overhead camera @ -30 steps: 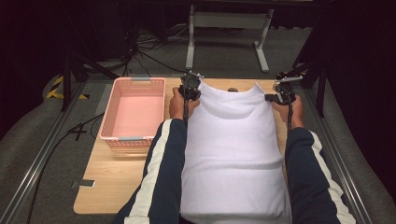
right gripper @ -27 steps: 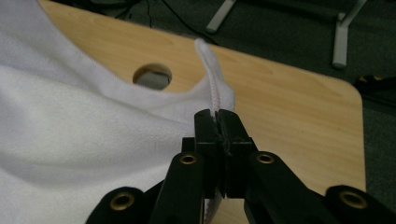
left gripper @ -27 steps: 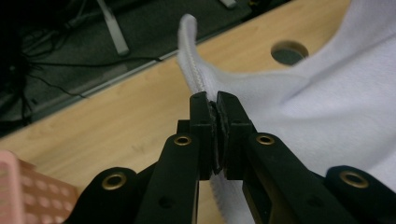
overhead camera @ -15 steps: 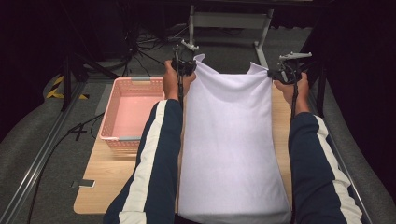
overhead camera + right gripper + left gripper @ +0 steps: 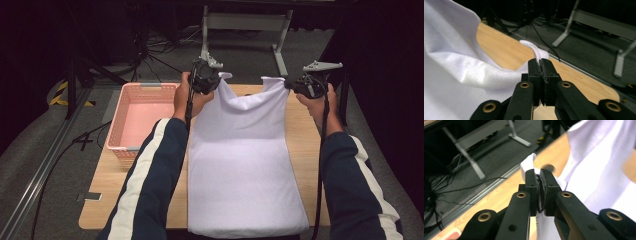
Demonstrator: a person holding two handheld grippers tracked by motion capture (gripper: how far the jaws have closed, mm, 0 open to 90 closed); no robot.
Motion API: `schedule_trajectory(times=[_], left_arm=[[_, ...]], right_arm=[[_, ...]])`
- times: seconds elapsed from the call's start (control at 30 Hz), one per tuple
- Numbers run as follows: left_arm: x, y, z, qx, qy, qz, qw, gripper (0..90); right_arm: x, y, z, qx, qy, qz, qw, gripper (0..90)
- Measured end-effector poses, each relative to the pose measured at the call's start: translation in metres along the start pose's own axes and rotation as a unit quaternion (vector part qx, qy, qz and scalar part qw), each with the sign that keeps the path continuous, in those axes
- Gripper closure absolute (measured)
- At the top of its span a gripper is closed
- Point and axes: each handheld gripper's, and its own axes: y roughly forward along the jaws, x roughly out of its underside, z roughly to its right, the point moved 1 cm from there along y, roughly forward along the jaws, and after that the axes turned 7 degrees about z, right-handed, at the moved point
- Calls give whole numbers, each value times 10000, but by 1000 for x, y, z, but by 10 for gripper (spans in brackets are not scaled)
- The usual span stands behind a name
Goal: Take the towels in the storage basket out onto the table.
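A white cloth (image 5: pixel 242 160) stretches from the table's near edge up to its far end, where both far corners are lifted off the wood. My left gripper (image 5: pixel 216 79) is shut on the far left corner, and my right gripper (image 5: pixel 289 85) is shut on the far right corner. In the left gripper view the jaws (image 5: pixel 538 176) pinch a ribbed hem of the cloth (image 5: pixel 596 165). The right gripper view has the jaws (image 5: pixel 541 62) clamped on the cloth's hem (image 5: pixel 535 50), with the fabric (image 5: pixel 454 65) sagging to the left.
A pink plastic basket (image 5: pixel 131 137) stands on the wooden table (image 5: pixel 105 200) left of the cloth. Beyond the far edge are a metal stand (image 5: pixel 240 22), cables on grey carpet and a rail along the left side (image 5: pixel 35 180).
Both grippers rose and moved away from the person, lifting the cloth's far corners off the table. The cloth now hangs taut and narrower between them instead of lying flat.
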Motion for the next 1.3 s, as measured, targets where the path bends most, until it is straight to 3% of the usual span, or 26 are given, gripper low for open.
schedule_trajectory(times=[0.17, 0.2, 0.3, 0.33, 0.4, 0.43, 0.5, 0.6, 0.73, 0.77, 0.9, 1.0, 1.07, 1.17, 1.23, 1.3], left_arm=[[10, -31, 19, 247, 70, 159, 9995, 855], [17, -43, 26, 450, 192, 220, 9986, 855], [26, -55, 35, 584, 225, 243, 9977, 855], [33, -62, 40, 677, 228, 297, 9970, 855], [51, -74, 51, 799, 263, 303, 9960, 854], [51, -74, 51, 799, 263, 303, 9960, 854], [68, -84, 64, 858, 407, 285, 9951, 854], [95, -93, 82, 1145, 426, 237, 9922, 853], [134, -94, 107, 1410, 518, -54, 9886, 853], [143, -94, 111, 1497, 423, -104, 9878, 852], [179, -91, 127, 1692, 428, -518, 9833, 850], [201, -84, 136, 1717, 510, -897, 9797, 848], [212, -77, 138, 1663, 552, -1057, 9788, 847], [218, -73, 135, 1692, 318, -988, 9801, 843], [219, -71, 133, 1690, 309, -920, 9808, 843], [218, -67, 131, 1649, 292, -895, 9818, 843]], right_arm=[[13, -31, -17, -412, -57, 231, 9989, 875], [20, -42, -25, -667, -85, 281, 9973, 874], [28, -52, -33, -778, -194, 258, 9964, 874], [38, -64, -43, -1053, -241, 282, 9938, 873], [45, -73, -50, -1169, -287, 299, 9923, 872], [45, -73, -50, -1169, -287, 299, 9923, 872], [55, -83, -59, -1304, -382, 224, 9905, 872], [74, -95, -72, -1493, -487, 87, 9875, 871], [108, -104, -88, -1780, -688, -269, 9813, 870], [118, -107, -90, -1873, -649, -329, 9796, 869], [152, -115, -94, -1970, -545, -576, 9772, 867], [173, -118, -96, -1973, -630, -904, 9741, 865], [184, -119, -97, -2003, -606, -1100, 9717, 863], [196, -118, -99, -1927, -583, -1386, 9697, 861], [203, -115, -101, -1867, -600, -1573, 9679, 861], [207, -112, -103, -1754, -672, -1649, 9683, 862]])
